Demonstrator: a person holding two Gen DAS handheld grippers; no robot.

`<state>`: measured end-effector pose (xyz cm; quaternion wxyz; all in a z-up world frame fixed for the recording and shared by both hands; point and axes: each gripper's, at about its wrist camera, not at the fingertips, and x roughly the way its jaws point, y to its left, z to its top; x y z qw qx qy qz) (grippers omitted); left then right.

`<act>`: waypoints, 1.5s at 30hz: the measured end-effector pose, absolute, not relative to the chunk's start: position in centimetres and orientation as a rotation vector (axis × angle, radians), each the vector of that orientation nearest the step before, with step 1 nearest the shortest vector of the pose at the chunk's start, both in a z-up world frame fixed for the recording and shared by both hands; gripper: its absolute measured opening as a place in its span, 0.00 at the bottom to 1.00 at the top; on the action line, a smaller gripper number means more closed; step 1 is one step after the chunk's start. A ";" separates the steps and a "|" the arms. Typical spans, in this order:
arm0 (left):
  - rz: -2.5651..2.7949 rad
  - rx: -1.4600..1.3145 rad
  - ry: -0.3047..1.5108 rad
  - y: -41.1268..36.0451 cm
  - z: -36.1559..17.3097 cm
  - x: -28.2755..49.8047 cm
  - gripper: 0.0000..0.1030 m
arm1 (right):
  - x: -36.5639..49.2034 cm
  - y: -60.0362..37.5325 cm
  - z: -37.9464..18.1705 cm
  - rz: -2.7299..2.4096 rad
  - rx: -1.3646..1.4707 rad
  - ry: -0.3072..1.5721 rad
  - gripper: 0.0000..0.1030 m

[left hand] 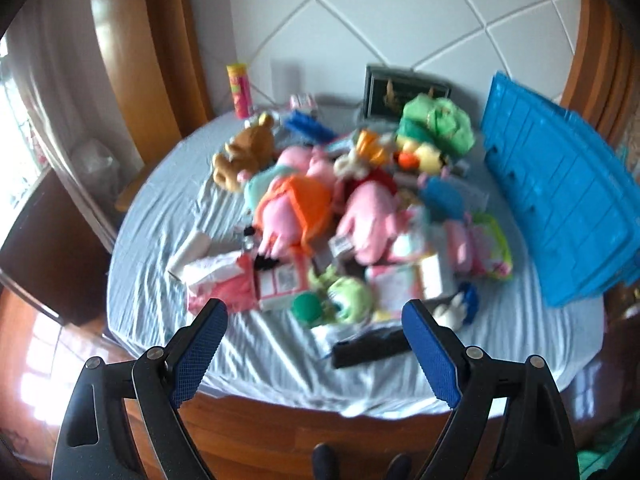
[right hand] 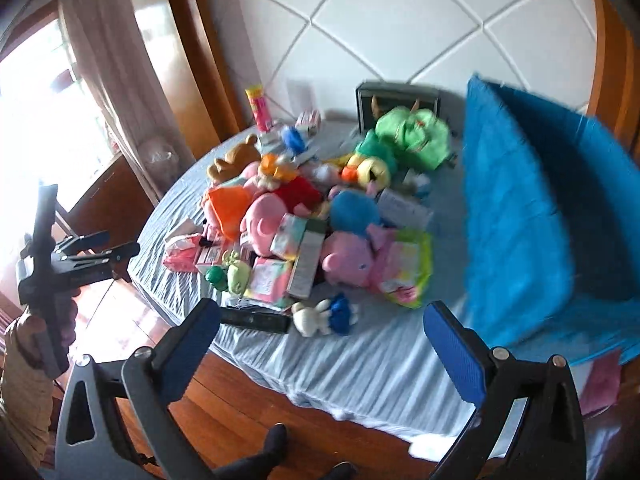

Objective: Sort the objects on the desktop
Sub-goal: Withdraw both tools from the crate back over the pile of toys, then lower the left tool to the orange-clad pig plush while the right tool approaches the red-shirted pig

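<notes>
A heap of plush toys, boxes and packets lies on a light blue sheet [left hand: 256, 352] covering a bed. It holds pink pig plushes [left hand: 368, 216], a brown bear [left hand: 244, 152], a green plush [left hand: 436, 124], a green ball toy [left hand: 306, 308] and a black remote [left hand: 372, 348]. My left gripper [left hand: 316, 320] is open and empty, held above the bed's near edge. My right gripper [right hand: 320, 320] is open and empty, above the near edge close to a small white and blue bunny [right hand: 324, 316]. The left gripper also shows in the right wrist view [right hand: 100, 248], at the left.
A blue crate [left hand: 560, 200] stands tilted at the bed's right; it also shows in the right wrist view [right hand: 540, 216]. A pink tube can [left hand: 239, 90] and a dark box [left hand: 400, 92] stand by the white padded headboard. Wooden floor lies below. Curtain and window are left.
</notes>
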<state>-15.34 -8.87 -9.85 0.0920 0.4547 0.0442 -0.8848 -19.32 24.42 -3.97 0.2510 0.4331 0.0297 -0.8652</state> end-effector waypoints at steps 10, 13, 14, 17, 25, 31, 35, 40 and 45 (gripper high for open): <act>-2.506 1.441 0.261 -20.6 -17.0 -16.9 0.87 | -20.6 19.5 -14.5 -2.356 1.459 -0.092 1.00; -2.470 1.460 0.295 -22.4 -18.9 -17.1 0.87 | -21.0 19.3 -16.6 -2.364 1.504 -0.107 1.00; -2.470 1.470 0.294 -22.2 -19.6 -17.1 0.87 | -21.2 19.3 -17.3 -2.372 1.515 -0.105 1.00; -2.484 1.511 0.243 -20.2 -21.6 -17.5 0.87 | -22.0 19.4 -19.5 -2.388 1.555 -0.095 1.00; -2.634 1.678 0.085 -10.0 -26.6 -20.4 0.87 | -23.5 20.8 -24.9 -2.334 1.648 -0.153 1.00; -2.745 1.824 -0.122 -3.1 -29.7 -22.3 0.87 | -23.7 22.6 -26.7 -2.338 1.714 -0.208 1.00; -2.778 1.927 -0.234 -0.7 -31.7 -23.0 0.87 | -22.8 23.8 -27.5 -2.391 1.753 -0.252 1.00; -2.800 1.962 -0.292 -0.2 -32.5 -23.3 0.80 | -21.2 24.5 -28.5 -2.424 1.809 -0.352 1.00; -2.820 1.981 -0.325 -0.1 -32.9 -23.5 0.79 | -19.7 24.2 -28.5 -2.453 1.820 -0.391 1.00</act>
